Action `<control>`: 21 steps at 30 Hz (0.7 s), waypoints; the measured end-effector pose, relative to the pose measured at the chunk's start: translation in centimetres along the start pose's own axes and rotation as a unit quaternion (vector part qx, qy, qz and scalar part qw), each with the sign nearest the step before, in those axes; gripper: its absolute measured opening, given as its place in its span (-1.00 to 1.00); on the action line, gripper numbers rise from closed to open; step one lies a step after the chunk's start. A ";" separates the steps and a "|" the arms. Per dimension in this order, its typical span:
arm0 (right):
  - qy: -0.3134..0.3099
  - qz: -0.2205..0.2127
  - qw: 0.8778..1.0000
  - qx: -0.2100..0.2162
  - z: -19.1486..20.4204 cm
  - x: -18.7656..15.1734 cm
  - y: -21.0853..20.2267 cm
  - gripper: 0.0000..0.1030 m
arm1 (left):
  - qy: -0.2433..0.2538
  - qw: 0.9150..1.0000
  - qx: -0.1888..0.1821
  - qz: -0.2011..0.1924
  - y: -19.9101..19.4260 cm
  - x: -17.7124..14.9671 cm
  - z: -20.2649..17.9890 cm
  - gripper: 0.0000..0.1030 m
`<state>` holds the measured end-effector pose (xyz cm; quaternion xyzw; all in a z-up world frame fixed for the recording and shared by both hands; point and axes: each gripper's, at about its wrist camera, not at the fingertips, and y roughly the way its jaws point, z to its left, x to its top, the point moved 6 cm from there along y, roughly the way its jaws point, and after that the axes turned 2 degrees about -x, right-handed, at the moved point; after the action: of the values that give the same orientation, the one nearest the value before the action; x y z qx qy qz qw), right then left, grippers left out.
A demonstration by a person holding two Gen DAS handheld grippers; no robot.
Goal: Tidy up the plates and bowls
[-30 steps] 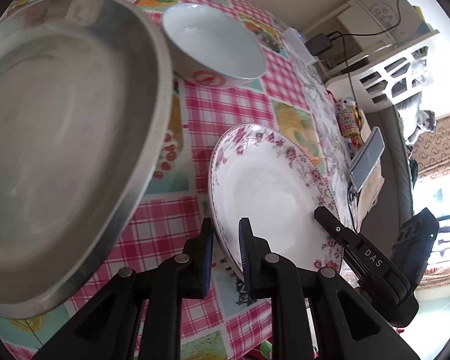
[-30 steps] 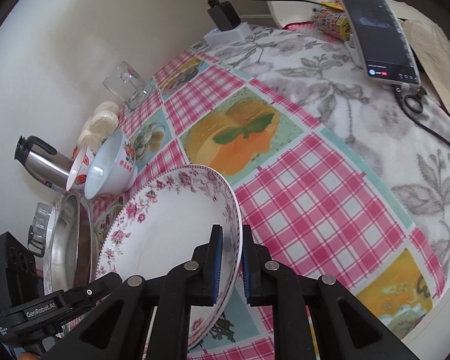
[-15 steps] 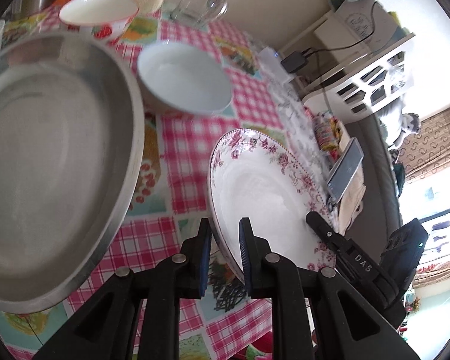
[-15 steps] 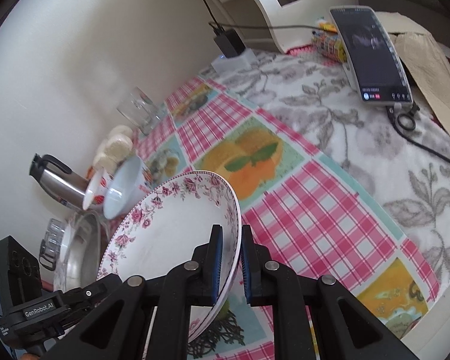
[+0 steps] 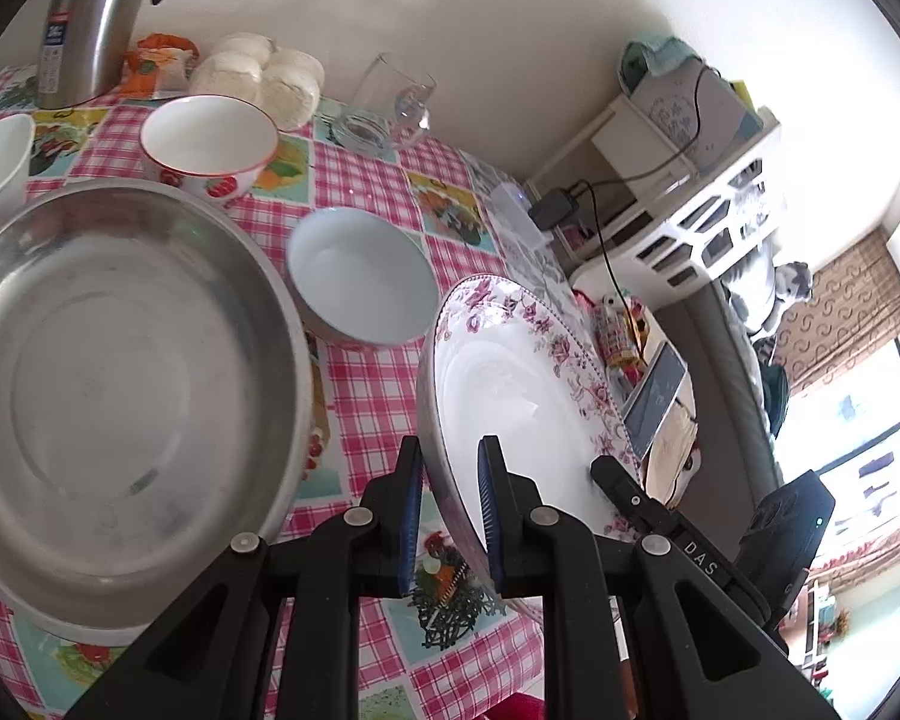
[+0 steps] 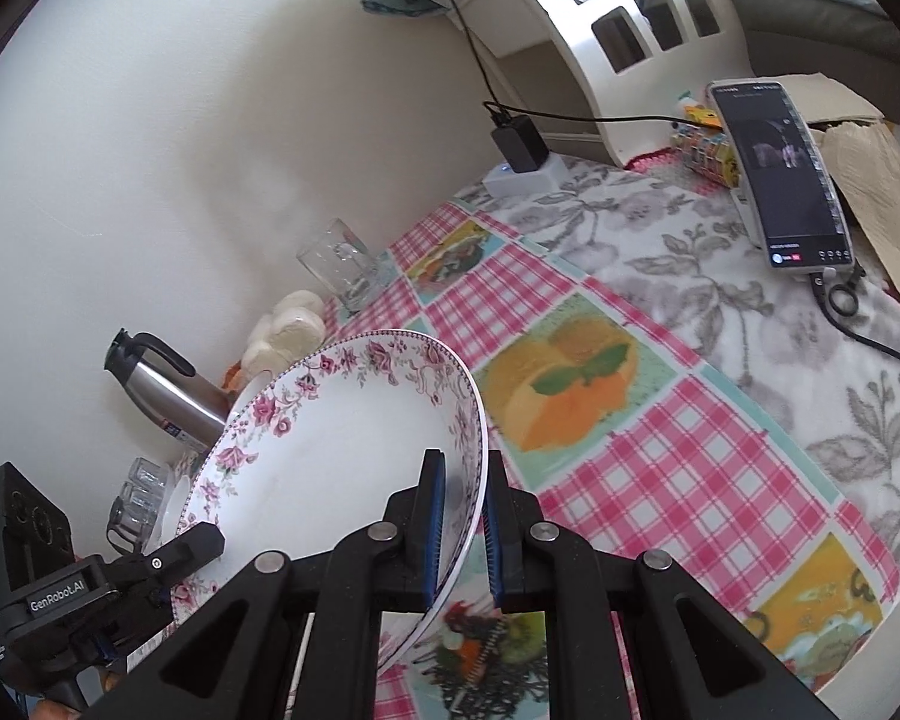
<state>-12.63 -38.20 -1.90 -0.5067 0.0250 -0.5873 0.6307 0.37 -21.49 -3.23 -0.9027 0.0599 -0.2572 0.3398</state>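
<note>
The round white china plate with a pink floral rim (image 5: 510, 396) is held clear of the table, tilted, pinched on opposite edges by both tools. The left gripper (image 5: 448, 510), black plastic with blue ribbed pads, is clamped on the plate's rim at 6 o'clock in its own view, one finger under the glossy underside and one on the smooth white face. The right gripper (image 6: 462, 525) is closed on the same plate (image 6: 342, 456) at its far rim; seen from the left wrist it bites the plate edge at about 4 o'clock (image 5: 621, 483).

Below lies the glossy vinyl tablecloth in pink gingham with fruit panels (image 5: 366, 396). At 9 o'clock from the plate in the left view sits the wide, shallow stainless-steel basin (image 5: 120, 396), dull and brushed. At 11 o'clock is the plain white ceramic bowl (image 5: 363, 276), deep and round, just beside the basin's rim. Further back at 11 o'clock stands the white bowl with a red rim and strawberry print (image 5: 210, 144), and at the wall a clear drinking glass (image 5: 390, 102) and a tall polished steel flask with a black handle (image 5: 96, 18).

From the right wrist, a dark smartphone propped upright (image 6: 780, 174) shows at 2 o'clock on a grey leaf-patterned cloth (image 6: 720, 300).
</note>
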 end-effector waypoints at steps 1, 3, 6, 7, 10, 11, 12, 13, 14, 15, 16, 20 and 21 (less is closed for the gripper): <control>-0.002 0.000 1.000 0.001 0.4 0.0 0.1 -0.75 | -0.005 1.000 -0.001 -0.002 -0.2 0.1 0.2 -0.67; -0.004 0.001 1.000 0.005 1.1 -0.1 0.2 -0.75 | -0.015 1.000 -0.005 -0.008 -0.8 0.4 0.8 -0.67; -0.010 0.002 1.000 0.009 2.3 -0.4 0.5 -0.75 | -0.030 0.999 -0.008 -0.018 -1.8 0.9 1.7 -0.67; -0.014 0.003 1.000 0.010 2.8 -0.5 0.5 -0.75 | -0.033 0.999 -0.009 -0.021 -2.1 0.9 1.8 -0.67; -0.025 0.006 1.000 0.016 4.3 -1.0 0.8 -0.75 | -0.047 0.998 -0.011 -0.032 -3.1 1.3 2.9 -0.67; -0.027 0.006 0.999 0.018 4.6 -1.1 0.8 -0.75 | -0.053 0.998 -0.012 -0.036 -3.5 1.5 3.3 -0.67; -0.030 0.008 0.999 0.020 5.3 -1.3 1.0 -0.75 | -0.058 0.997 -0.012 -0.039 -3.8 1.6 3.7 -0.67; -0.033 0.009 0.999 0.022 5.8 -1.5 1.1 -0.75 | -0.066 0.997 -0.013 -0.043 -4.1 1.8 4.3 -0.67; -0.035 0.011 0.999 0.023 6.1 -1.6 1.2 -0.75 | -0.071 0.996 -0.013 -0.044 -4.4 2.0 4.7 -0.67; -0.039 0.012 0.999 0.024 6.6 -1.7 1.4 -0.75 | -0.077 0.996 -0.013 -0.046 -4.6 2.1 5.1 -0.67; -0.044 0.015 0.999 0.025 7.2 -2.0 1.6 -0.75 | -0.083 0.995 -0.013 -0.048 -4.8 2.3 5.7 -0.67; -0.063 0.028 0.997 0.025 9.1 -3.0 2.4 -0.75 | -0.105 0.993 -0.008 -0.052 -5.8 2.6 7.9 -0.67; -0.067 0.032 0.997 0.024 9.6 -3.3 2.7 -0.75 | -0.110 0.992 -0.007 -0.053 -6.0 2.6 8.5 -0.67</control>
<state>-5.68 -30.43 -0.92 -0.5282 -0.0153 -0.5323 0.6614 6.55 -12.71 -3.71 -0.9298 -0.0241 -0.1733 0.3239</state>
